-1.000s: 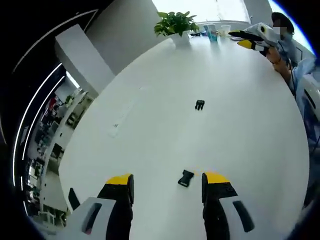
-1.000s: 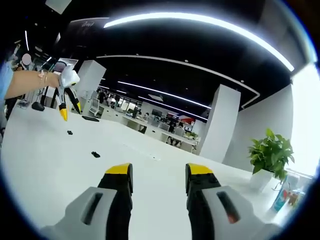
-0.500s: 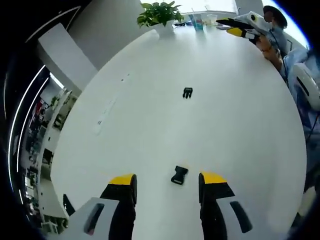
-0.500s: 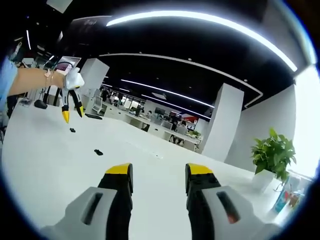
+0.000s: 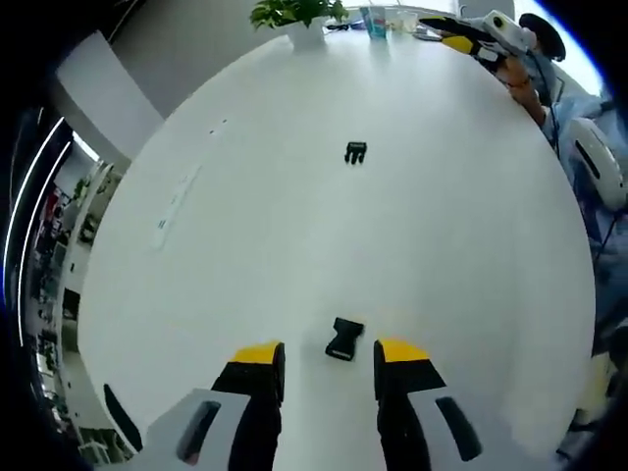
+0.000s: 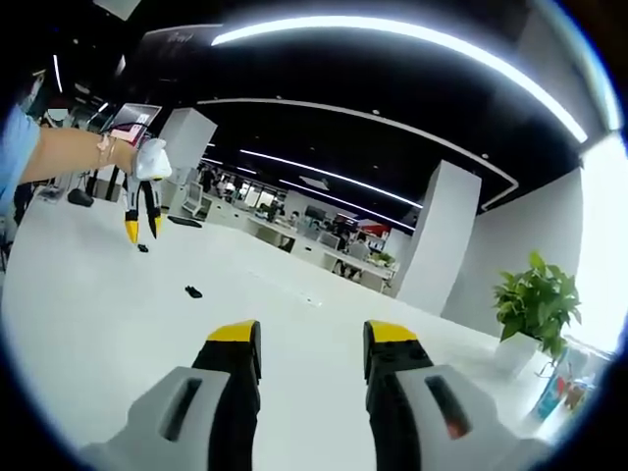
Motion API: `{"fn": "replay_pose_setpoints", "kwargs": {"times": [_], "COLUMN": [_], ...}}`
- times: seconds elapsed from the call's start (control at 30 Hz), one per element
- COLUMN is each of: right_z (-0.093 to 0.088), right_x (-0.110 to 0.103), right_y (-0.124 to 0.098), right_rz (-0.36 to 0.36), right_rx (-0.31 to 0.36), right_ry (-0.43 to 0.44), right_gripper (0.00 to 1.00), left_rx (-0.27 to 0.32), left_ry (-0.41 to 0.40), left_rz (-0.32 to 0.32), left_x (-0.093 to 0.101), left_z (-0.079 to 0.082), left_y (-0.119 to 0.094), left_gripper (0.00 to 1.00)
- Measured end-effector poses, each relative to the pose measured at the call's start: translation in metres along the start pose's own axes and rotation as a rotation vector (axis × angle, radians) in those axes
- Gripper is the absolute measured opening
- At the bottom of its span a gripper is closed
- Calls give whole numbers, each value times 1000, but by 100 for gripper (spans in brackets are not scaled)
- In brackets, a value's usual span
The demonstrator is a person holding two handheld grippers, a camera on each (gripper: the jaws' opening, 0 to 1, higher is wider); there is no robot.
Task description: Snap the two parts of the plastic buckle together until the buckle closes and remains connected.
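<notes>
Two black buckle parts lie apart on the white table [image 5: 471, 245]. One buckle part [image 5: 343, 339] rests just ahead of my left gripper [image 5: 329, 351], between its open yellow-tipped jaws and touching neither. The other buckle part [image 5: 355, 153] sits farther out, mid-table. In the right gripper view my right gripper [image 6: 312, 334] is open and empty above the table. That view shows the left gripper [image 6: 142, 229] pointing down over the first buckle part [image 6: 143, 248], with the second buckle part [image 6: 193, 291] nearer. The right gripper [image 5: 444, 32] appears at the far table edge.
A potted plant [image 5: 294, 12] and a cup [image 5: 378, 20] stand at the table's far end; the plant [image 6: 535, 304] also shows at the right. A person's sleeve [image 5: 574, 108] and a white chair [image 5: 599, 167] are along the right side. Office desks lie beyond.
The left gripper has come lower and closer over the near buckle part, and its jaws have narrowed somewhat. The right gripper has barely moved.
</notes>
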State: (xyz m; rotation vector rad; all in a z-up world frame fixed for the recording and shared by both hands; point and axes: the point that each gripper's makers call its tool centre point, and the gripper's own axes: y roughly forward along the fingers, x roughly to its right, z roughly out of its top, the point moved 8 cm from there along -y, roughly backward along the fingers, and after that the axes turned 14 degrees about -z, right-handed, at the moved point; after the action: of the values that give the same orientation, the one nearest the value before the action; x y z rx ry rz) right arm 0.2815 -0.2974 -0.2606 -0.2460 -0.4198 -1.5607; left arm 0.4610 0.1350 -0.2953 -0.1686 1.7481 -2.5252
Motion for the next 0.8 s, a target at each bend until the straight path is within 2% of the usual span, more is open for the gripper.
{"fn": "replay_pose_setpoints", "kwargs": {"times": [0.27, 0.8], "right_z": [0, -2], "right_x": [-2, -6], "right_y": [0, 2], "right_rz": [9, 27], "right_rx": [-5, -21], "right_ry": [-6, -13], "right_gripper": [42, 42], "left_rx": [-41, -131], "left_ry": [4, -8], "left_rz": [-45, -144], "left_x": [-2, -9], "left_z": [2, 8], "left_y": [4, 11], "left_gripper": [27, 21]}}
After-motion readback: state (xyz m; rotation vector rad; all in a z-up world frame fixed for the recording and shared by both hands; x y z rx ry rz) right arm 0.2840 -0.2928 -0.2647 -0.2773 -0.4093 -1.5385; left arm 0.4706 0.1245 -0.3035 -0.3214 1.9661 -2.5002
